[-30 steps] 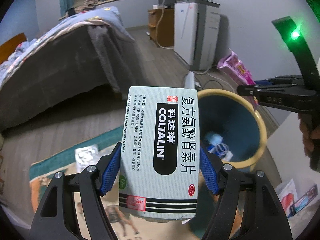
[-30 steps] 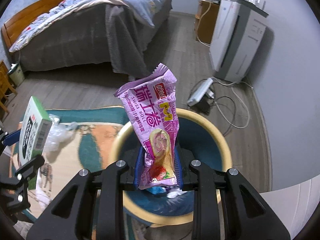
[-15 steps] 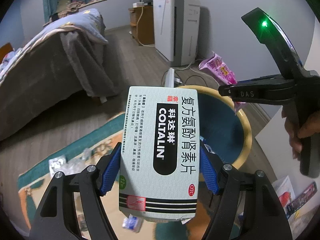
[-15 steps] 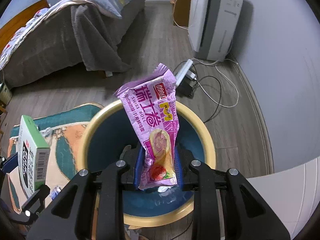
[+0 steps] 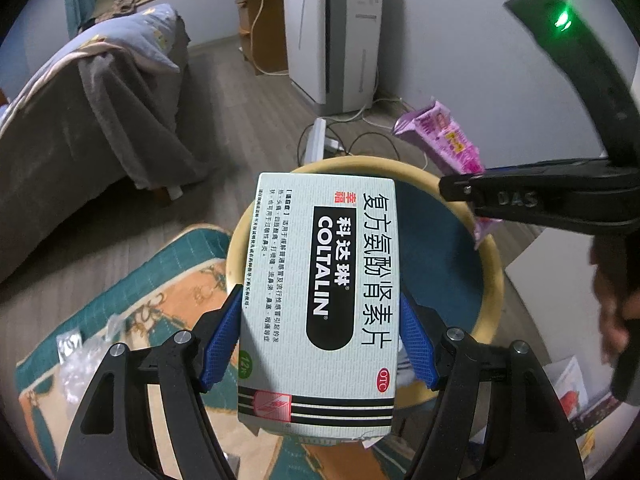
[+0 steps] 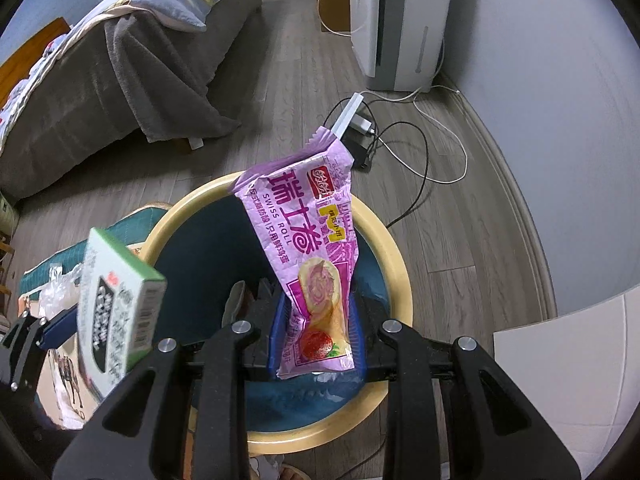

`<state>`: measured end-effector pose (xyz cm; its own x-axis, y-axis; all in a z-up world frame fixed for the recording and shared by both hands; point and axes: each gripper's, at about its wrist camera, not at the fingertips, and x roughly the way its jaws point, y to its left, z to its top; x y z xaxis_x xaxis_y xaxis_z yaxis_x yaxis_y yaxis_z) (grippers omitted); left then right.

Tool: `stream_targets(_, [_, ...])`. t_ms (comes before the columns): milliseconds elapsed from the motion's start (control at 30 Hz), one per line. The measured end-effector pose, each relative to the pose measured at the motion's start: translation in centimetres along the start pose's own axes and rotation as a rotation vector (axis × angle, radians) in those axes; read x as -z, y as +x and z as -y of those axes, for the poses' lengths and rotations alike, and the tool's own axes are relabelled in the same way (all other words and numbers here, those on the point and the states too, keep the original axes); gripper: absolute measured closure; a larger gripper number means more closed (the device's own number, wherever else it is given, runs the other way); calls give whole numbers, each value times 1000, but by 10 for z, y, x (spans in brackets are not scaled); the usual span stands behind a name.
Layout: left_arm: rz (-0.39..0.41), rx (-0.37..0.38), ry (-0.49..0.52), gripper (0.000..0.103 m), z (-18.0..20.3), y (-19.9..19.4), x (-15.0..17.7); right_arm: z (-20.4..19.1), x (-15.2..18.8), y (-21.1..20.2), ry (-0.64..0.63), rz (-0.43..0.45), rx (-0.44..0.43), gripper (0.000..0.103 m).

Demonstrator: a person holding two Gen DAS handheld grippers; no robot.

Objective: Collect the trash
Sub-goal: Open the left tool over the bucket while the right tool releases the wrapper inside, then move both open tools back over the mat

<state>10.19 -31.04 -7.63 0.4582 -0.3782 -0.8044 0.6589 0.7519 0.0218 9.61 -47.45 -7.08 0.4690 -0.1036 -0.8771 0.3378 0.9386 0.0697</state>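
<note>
My left gripper (image 5: 320, 344) stays clamped on the pale-green cardboard medicine box (image 5: 320, 300), my right gripper (image 6: 318, 332) on the purple plastic Swiss-roll wrapper (image 6: 310, 264). Both have swung in over the yellow-rimmed blue bin (image 6: 400, 280) since a second ago, so dropping looks next. Trash, probably plastic film, lies on the rug (image 5: 120, 300) beside the bin.
</note>
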Motion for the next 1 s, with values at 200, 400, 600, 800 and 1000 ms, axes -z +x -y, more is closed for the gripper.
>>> stream_targets(200, [-16, 4, -30, 30, -5, 6, 2, 3, 0, -1, 6, 1, -5, 74])
stream_targets(400, [-17, -9, -1, 27, -2, 4, 3, 3, 1, 1, 4, -9, -9, 65])
stream_targets(600, [-9, -23, -5, 21, -7, -1, 4, 0, 0, 0, 2, -6, -13, 48])
stream_targets(800, [13, -63, -30, 9, -22, -19, 13, -5, 0, 2, -4, -5, -11, 21])
stream_targets(1000, [44, -97, -122, 7, -60, -57, 27, -22, -1, -6, -6, 12, -42, 6])
